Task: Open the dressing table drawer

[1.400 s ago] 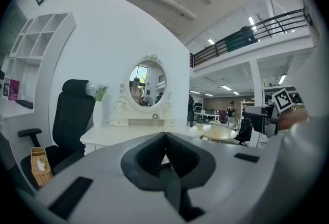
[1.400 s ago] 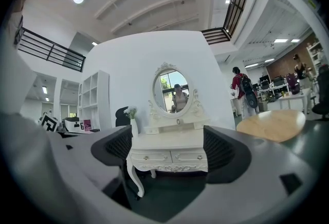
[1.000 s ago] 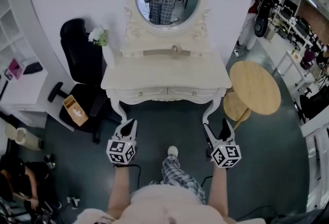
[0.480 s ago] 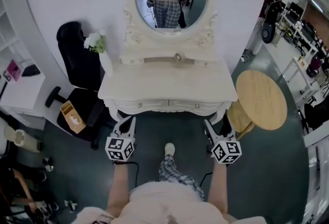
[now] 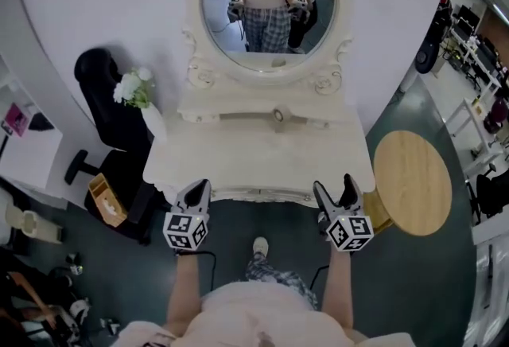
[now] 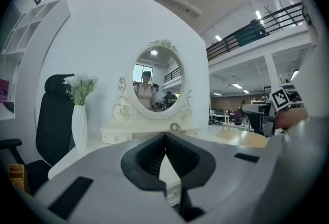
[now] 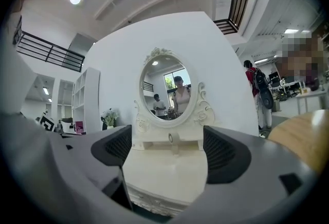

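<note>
The white dressing table (image 5: 258,154) stands against the wall under its oval mirror (image 5: 266,3). In the head view its top hides the drawer fronts; only the carved front edge (image 5: 258,196) shows. My left gripper (image 5: 193,192) is at the left part of that edge, jaws shut with nothing between them. My right gripper (image 5: 334,192) is at the right part, open and empty. The right gripper view looks over the table top (image 7: 167,171) to the carved front (image 7: 154,200) low between the jaws. The left gripper (image 6: 164,140) points at the table's left side (image 6: 103,148).
A white vase of flowers (image 5: 135,91) stands on the table's left corner. A black office chair (image 5: 107,115) and a wooden box (image 5: 103,198) are at the left. A round wooden table (image 5: 412,182) stands close at the right. A small knobbed shelf drawer (image 5: 278,115) sits under the mirror.
The person has stepped up to the table. Both grippers have come from the open floor to its front edge. The drawer fronts, seen before, have slipped under the top.
</note>
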A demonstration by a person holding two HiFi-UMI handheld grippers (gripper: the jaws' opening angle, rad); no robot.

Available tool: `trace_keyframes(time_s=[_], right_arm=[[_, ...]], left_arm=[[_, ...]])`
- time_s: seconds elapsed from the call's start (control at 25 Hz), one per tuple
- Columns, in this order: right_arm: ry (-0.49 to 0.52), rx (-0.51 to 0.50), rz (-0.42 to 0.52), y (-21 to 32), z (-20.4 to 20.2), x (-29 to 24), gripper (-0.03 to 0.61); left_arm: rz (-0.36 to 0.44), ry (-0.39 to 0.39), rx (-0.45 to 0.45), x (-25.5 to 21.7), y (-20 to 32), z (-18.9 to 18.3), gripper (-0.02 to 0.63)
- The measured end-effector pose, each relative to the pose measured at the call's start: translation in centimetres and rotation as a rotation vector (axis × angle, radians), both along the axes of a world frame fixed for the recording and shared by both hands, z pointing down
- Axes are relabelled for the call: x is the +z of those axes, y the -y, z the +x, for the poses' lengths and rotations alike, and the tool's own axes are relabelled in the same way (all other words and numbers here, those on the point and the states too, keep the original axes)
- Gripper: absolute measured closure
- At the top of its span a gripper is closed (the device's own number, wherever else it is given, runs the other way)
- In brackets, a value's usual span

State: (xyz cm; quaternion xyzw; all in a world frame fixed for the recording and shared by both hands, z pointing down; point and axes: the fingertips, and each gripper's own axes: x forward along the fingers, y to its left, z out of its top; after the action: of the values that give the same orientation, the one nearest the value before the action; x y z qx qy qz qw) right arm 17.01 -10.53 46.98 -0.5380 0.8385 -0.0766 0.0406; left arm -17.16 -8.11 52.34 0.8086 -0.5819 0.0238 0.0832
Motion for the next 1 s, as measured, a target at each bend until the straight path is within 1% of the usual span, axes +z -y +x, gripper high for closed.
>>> trace_keyframes(time_s=[0.2, 0.4, 0.6, 0.8, 1.0], right_arm=[[-0.007, -0.018, -0.004, 8.3, -0.7, -0.7, 0.149], [-0.012, -0.043, -0.003, 14.4, -1.9, -0.8, 0.149], [-0.011, -0.045, -0.011, 18.0, -2.6, -1.1, 0.149], [-0.015, -0.012, 0.005, 20.9, -2.8, -1.7, 0.149], [-0.029, -0.001, -0.020, 22.8, -3.4, -1.1, 0.149]], left_arm=[[-0.004, -0.006, -0.015, -0.5, 7.6, -0.3, 0.588], [0.000, -0.016, -0.031, -0.7, 13.3, -0.7, 0.588], [-0.009, -0.016, -0.022, -0.9, 16.8, -0.8, 0.587], [-0.003, -0.008, 0.002, -1.6, 20.2, -1.6, 0.588], [-0.005, -0.013, 0.007, -1.8, 22.6, -2.4, 0.588]])
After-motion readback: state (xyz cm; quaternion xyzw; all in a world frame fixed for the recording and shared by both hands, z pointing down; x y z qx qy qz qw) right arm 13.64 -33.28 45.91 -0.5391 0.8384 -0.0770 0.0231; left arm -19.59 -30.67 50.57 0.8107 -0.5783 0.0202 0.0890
